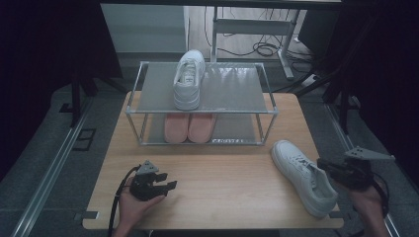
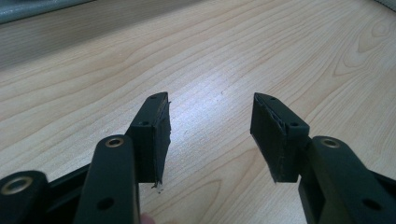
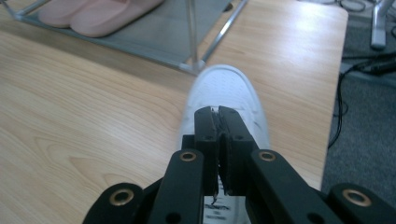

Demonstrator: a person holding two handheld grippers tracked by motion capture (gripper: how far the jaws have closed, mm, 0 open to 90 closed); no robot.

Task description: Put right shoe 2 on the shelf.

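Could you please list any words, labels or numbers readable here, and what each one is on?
None can be read.
Tongue label on the shelf sneaker: dark marks, too small.
Light strip on the rack's lower front rail: blurred.
Print on the table sneaker: mostly hidden behind the right gripper.

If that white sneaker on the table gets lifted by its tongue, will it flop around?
Probably the white sneaker would dangle toe-down, since the right gripper seems shut on only a thin bit near its opening. Its thick flat sole suggests it would stay stiff and not roll.

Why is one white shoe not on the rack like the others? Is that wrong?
Yes, it looks out of place. One white sneaker lies slanted on the table, near its right edge, while its match sits on the rack's top shelf above the pink slippers.
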